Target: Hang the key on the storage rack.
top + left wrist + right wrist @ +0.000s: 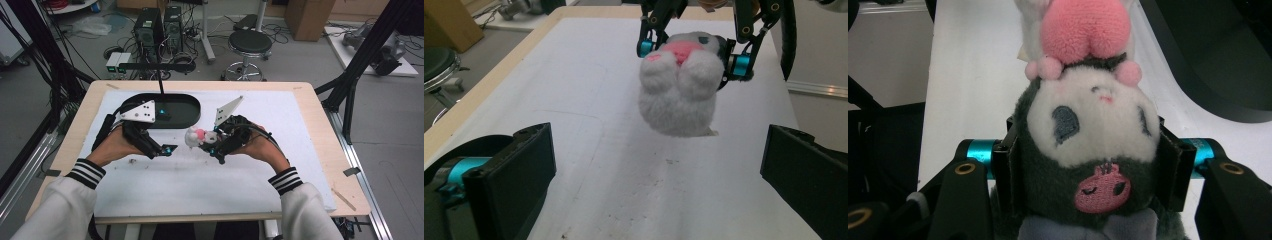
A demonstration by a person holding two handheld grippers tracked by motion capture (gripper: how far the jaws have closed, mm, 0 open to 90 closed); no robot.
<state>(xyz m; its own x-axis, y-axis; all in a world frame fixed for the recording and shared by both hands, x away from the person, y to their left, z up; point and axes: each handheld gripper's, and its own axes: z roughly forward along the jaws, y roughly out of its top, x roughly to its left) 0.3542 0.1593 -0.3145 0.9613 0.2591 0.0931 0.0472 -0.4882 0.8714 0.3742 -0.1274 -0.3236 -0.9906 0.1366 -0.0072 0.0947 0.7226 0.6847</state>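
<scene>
Clamping the grey-and-white plush toy with its pink heart (pixel 196 136) by the head, the right gripper (pixel 212 142) holds it above the white table mat (pixel 200 185); the left gripper (pixel 167 149), just left, stands spread apart and empty.

Plush toy held above the white bench

The plush toy (pixel 1088 145) is a small soft figure with a white face, dark grey hood bearing a pink embroidered skull patch, and a pink heart-shaped piece between white paws. The right tongs (pixel 1088 165) clamp it by the head from both sides. In the left gripper view its fluffy white body (pixel 679 95) hangs clear of the white bench (pixel 614 170), feet pointing outward, near the middle.
</scene>
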